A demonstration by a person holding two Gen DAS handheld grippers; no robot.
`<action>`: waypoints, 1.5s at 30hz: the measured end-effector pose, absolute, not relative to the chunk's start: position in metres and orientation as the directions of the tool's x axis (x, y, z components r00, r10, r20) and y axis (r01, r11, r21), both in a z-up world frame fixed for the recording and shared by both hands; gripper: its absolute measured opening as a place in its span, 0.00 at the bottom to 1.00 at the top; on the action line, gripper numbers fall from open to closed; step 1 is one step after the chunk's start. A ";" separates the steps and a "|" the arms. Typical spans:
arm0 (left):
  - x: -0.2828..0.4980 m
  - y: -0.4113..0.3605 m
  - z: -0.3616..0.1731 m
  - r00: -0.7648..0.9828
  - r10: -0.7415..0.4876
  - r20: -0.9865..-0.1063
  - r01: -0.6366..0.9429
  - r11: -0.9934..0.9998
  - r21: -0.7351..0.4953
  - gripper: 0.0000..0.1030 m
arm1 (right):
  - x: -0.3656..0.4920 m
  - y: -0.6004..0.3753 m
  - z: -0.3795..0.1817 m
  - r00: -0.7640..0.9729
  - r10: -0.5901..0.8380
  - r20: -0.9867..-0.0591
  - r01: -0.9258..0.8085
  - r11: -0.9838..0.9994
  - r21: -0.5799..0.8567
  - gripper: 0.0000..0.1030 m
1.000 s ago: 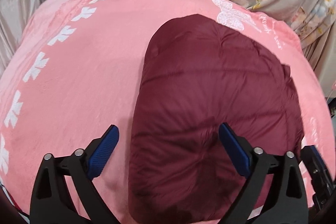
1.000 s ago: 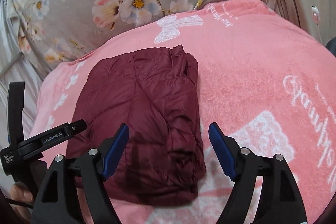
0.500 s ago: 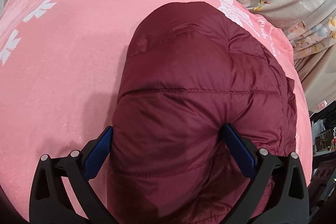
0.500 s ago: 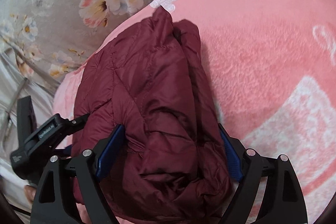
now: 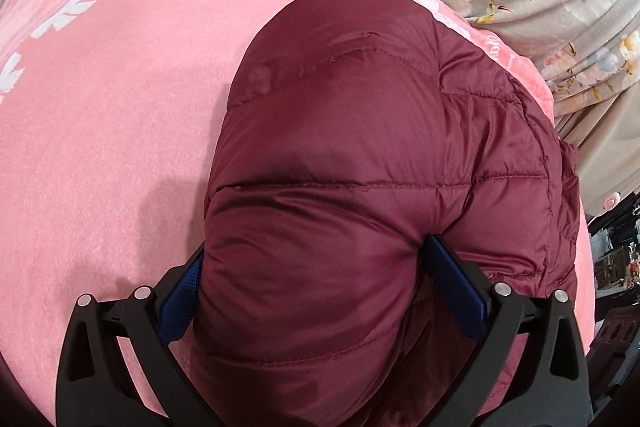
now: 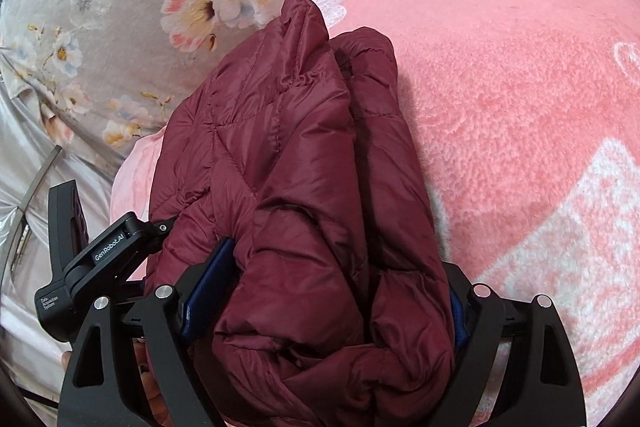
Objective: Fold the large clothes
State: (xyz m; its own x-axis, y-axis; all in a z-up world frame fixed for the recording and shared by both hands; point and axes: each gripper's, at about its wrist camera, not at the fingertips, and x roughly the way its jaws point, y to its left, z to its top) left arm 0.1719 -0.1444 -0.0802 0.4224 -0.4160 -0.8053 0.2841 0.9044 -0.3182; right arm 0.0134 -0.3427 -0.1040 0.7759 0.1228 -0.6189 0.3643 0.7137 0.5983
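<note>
A folded dark red puffer jacket point(image 5: 360, 115) lies on a pink fleece blanket point(image 5: 100, 107). My left gripper point(image 5: 316, 267) straddles the jacket's near end with jaws wide; the padding bulges up between the blue pads point(image 5: 456, 287) and hides part of the left one. In the right wrist view the jacket point(image 6: 288, 147) runs away from me, its layered edge on the right. My right gripper point(image 6: 332, 287) straddles this end too, its jaws opening with the jacket filling the gap. The left gripper point(image 6: 100, 251) shows at the jacket's left side.
The pink blanket point(image 6: 520, 107) spreads wide to the right of the jacket. A grey floral sheet point(image 6: 120, 7) lies beyond the blanket's far edge. Dark clutter point(image 5: 612, 259) stands past the bed's right edge in the left wrist view.
Both grippers have come down over the jacket's near end. A second ago they hovered above it with nothing between the pads; now the padding fills both gaps.
</note>
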 end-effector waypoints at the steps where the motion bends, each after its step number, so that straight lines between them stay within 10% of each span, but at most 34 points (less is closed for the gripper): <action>1: 0.172 -0.145 -0.081 0.426 -0.416 -0.804 0.285 0.904 -0.317 0.96 | 0.014 -0.343 -0.104 0.777 0.126 -0.617 0.361 0.714 0.600 0.84; 8: 0.173 -0.143 -0.082 0.414 -0.449 -0.792 0.307 0.888 -0.344 0.96 | 0.017 -0.343 -0.106 0.787 0.182 -0.590 0.321 0.696 0.642 0.67; 17: 0.143 -0.132 -0.035 0.468 -0.486 -0.738 0.394 0.862 -0.318 0.42 | 0.005 -0.325 -0.072 0.785 0.129 -0.606 0.314 0.760 0.569 0.23; 45: 0.043 0.004 0.212 0.796 -0.594 -0.114 0.577 0.803 -0.150 0.36 | -0.043 -0.181 0.195 0.997 -0.045 -0.059 0.052 0.992 0.116 0.21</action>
State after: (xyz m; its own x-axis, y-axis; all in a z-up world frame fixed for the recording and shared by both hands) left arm 0.0432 0.0038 0.2125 0.7964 -0.5940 -0.1135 0.5774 0.8027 -0.1495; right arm -0.0430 -0.1813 0.1954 0.9973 -0.0452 -0.0586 0.0518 0.9919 0.1164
